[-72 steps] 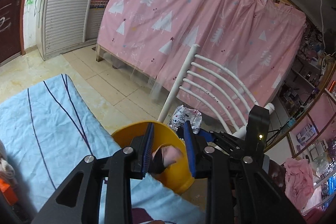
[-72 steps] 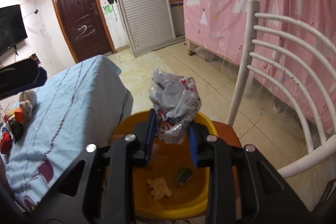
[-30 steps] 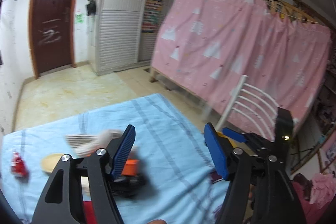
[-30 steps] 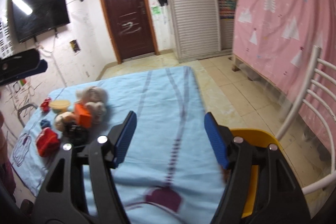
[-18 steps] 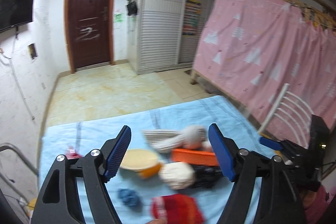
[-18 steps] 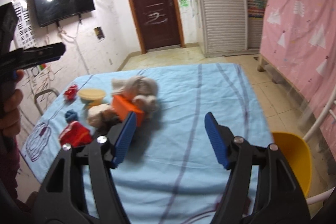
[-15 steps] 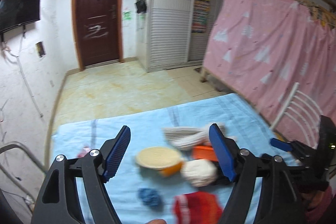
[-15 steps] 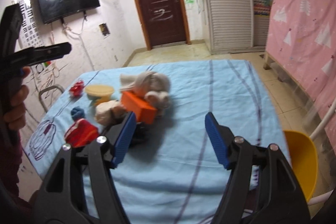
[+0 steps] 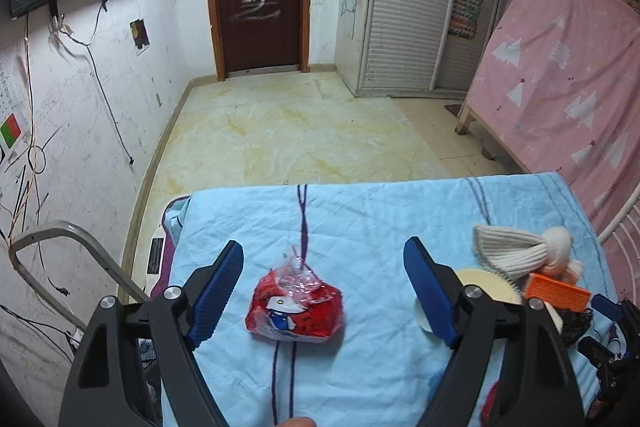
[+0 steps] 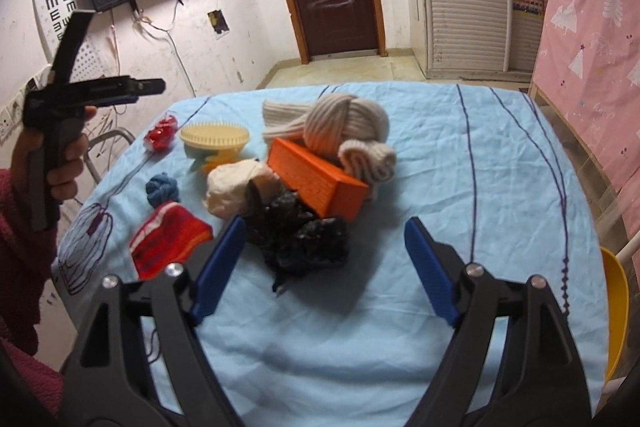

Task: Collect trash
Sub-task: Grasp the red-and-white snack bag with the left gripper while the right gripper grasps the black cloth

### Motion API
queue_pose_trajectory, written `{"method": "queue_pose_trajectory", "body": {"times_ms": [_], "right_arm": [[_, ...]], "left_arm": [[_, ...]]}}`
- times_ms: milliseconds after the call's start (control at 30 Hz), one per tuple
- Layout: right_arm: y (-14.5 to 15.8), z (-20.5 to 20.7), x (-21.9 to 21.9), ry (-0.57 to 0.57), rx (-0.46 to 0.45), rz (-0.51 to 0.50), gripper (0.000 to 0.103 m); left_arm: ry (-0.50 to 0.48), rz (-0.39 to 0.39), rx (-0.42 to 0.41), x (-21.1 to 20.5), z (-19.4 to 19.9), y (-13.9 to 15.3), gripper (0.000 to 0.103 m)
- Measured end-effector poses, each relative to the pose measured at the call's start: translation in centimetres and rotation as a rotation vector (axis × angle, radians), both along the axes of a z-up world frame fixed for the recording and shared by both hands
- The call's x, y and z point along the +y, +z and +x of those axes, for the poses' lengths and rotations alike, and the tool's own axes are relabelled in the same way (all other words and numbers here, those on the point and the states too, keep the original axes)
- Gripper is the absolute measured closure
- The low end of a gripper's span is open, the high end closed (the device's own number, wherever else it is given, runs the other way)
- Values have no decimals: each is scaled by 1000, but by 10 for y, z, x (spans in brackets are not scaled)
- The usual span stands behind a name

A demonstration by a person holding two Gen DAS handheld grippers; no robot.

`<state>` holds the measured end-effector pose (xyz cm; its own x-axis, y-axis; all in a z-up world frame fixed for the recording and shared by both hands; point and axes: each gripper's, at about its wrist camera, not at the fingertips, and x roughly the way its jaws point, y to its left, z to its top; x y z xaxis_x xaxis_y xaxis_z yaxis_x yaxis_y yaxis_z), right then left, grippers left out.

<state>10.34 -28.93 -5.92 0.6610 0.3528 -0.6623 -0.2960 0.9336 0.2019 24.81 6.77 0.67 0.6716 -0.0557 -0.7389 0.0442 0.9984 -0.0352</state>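
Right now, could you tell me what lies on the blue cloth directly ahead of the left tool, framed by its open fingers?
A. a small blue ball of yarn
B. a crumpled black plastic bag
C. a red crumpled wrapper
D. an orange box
C: in the left wrist view the red crumpled wrapper lies on the blue cloth ahead of the left tool, whose jaws, having just been opening, stand apart with nothing pressed.

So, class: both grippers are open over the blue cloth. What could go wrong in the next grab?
1. The right gripper lines up with the crumpled black plastic bag, which touches the orange box; closing may drag the box too.
2. The left gripper frames the crinkly red plastic wrapper; it might slip from the pads.
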Motion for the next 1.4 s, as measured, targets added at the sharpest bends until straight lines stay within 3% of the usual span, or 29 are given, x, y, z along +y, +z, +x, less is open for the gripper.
{"method": "queue_pose_trajectory", "body": {"times_ms": [233,500,767,800,867,933,1067,1400], "right_arm": [[-1,5,10,26,13,-8,24],[-2,8,22,61,19,-29,24],[-4,9,30,85,27,-65,24],[-5,10,30,86,30,-66,26],[-6,11,30,80,34,-66,54],[-8,12,27,79,46,-49,65],[-6,6,25,87,28,-47,71],[4,-17,-2,69,-7,15,71]], "left_arm": [[25,24,66,7,15,-21,29],[31,112,140,1,26,-50,29],[10,150,147,-13,22,-61,67],[8,157,145,-15,21,-61,69],[3,170,141,-20,17,-61,71],[-3,174,137,-26,11,-62,72],[-7,167,122,-33,1,-57,72],[-34,130,43,-54,-38,-20,72]]}}
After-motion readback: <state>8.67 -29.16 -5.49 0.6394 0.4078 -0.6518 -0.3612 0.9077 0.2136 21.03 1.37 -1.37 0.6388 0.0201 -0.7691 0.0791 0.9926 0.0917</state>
